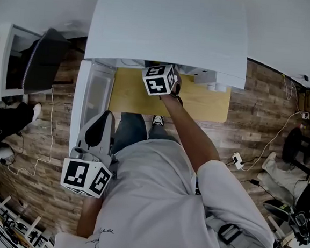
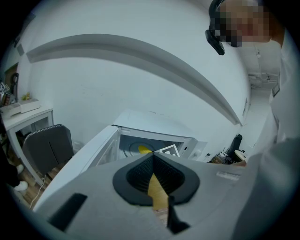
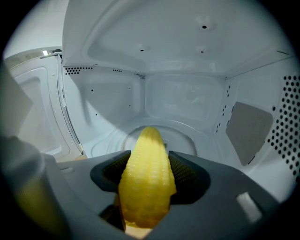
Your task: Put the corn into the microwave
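A yellow corn cob sits lengthwise between the pads of my right gripper, which is shut on it. The cob's tip points into the white microwave's cavity, over the glass turntable. From the head view, the right gripper's marker cube is at the microwave's mouth and its jaws are hidden under the top. My left gripper hangs back at the left, shut on nothing, below the open door. The left gripper view shows the corn's tip inside the microwave.
The microwave stands on a small wooden table. Its door swings out to the left. A dark chair and a white desk stand further left. Cables and a power strip lie on the wood floor at the right.
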### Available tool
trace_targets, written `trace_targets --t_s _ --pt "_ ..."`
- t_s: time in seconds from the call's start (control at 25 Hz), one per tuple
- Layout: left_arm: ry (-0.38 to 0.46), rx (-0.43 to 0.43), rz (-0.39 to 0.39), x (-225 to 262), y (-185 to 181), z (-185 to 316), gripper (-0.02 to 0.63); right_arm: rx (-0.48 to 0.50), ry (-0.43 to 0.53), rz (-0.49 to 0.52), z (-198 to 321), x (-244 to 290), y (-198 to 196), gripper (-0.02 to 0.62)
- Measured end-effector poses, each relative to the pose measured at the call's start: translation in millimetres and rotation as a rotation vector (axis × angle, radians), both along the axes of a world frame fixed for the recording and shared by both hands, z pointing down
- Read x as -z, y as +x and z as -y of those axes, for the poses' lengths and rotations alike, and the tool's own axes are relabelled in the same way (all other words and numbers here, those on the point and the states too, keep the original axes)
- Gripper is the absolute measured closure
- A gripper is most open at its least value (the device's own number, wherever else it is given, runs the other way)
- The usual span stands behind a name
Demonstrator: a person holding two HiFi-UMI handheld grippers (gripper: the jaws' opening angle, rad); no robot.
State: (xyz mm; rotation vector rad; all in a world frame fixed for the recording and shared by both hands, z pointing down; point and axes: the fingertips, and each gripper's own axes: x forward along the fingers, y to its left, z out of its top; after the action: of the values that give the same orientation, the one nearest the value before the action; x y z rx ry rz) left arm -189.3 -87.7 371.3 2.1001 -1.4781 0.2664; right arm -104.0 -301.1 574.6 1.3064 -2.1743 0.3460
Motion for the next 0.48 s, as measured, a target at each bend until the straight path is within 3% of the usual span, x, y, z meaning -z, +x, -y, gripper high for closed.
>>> trace_targets --t_s 0.48 --pt "0.018 -0.006 -0.009 3.9 -1.8 0.6 0.617 -0.007 0.0 -0.032 0.5 -3.6 -1.9 0.328"
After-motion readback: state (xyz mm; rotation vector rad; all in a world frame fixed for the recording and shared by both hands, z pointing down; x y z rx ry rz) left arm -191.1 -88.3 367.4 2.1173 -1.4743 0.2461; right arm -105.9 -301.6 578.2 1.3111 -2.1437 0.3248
